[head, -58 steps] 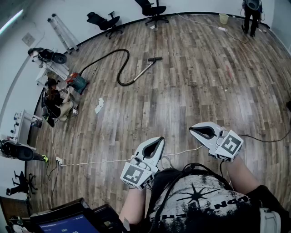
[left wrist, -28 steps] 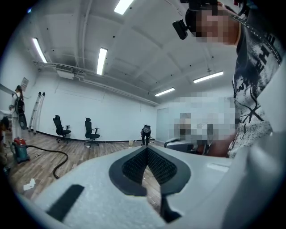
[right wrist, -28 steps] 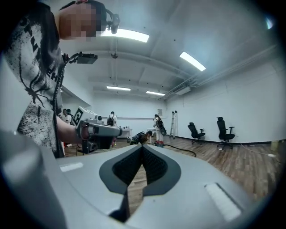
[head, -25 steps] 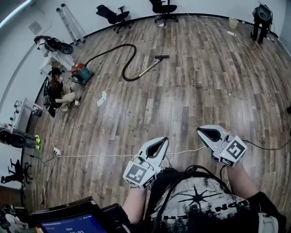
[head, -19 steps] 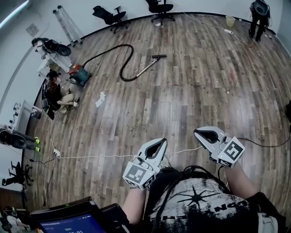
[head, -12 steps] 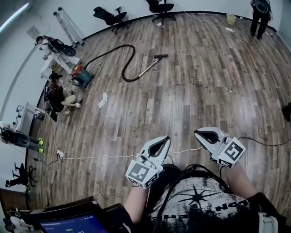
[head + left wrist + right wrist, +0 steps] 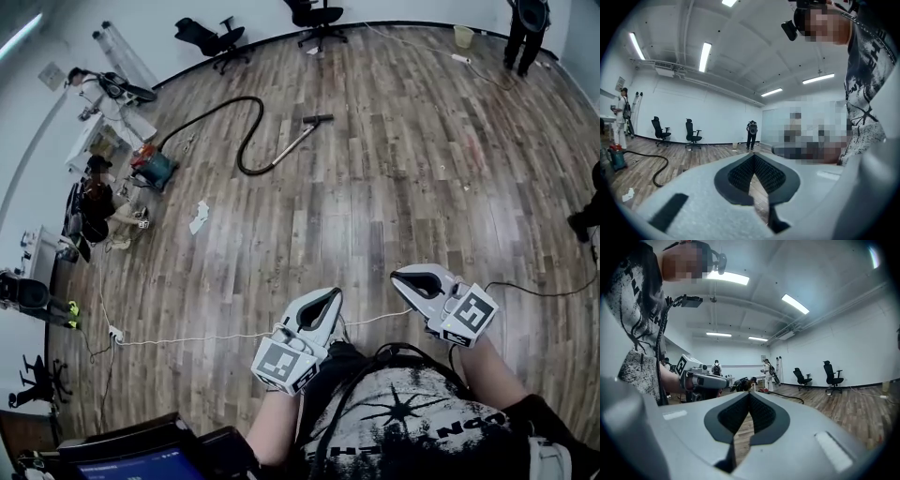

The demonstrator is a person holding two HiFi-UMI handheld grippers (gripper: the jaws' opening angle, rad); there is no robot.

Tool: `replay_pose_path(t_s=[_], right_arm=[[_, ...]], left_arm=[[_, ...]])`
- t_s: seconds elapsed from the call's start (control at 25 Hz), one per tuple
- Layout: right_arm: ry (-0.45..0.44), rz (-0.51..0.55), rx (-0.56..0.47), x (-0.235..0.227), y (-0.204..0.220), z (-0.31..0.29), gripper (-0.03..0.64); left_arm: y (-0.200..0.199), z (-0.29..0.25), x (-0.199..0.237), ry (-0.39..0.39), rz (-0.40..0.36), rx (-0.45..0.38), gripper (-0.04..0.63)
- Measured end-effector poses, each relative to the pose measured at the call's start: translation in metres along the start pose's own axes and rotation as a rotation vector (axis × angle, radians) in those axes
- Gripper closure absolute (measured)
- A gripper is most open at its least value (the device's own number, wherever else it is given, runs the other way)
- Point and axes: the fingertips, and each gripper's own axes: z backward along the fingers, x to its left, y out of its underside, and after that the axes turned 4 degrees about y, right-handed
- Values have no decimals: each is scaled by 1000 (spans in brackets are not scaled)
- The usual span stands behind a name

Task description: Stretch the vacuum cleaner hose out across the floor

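A black vacuum hose (image 7: 242, 139) curls across the wooden floor far ahead. It runs from a small teal and red vacuum cleaner (image 7: 153, 170) at the left to a metal wand with a floor head (image 7: 302, 134). The hose (image 7: 657, 168) also shows low at the left of the left gripper view. My left gripper (image 7: 330, 295) and right gripper (image 7: 398, 274) hang close to my body, far from the hose. Both are shut with nothing between their jaws. In the right gripper view the left gripper (image 7: 701, 378) shows at the left.
A thin white cable (image 7: 197, 336) crosses the floor just ahead of me. A person (image 7: 97, 202) sits by the vacuum at the left wall, another (image 7: 522, 23) stands far right. Office chairs (image 7: 314, 19) line the far wall. Crumpled paper (image 7: 199, 215) lies on the floor.
The whole view has shifted as I walk. Both grippers keep their shut pose in front of me, drifting slightly down in the head view.
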Motion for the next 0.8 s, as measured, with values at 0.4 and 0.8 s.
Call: replay_pose_path(t_s=[0.4, 0.8], right_arm=[[36, 66, 20, -39, -27, -108, 612], [89, 90, 62, -70, -31, -228, 611]], left_arm=[[-20, -9, 119, 60, -9, -17, 594], [-25, 15, 247, 81, -26, -13, 594]])
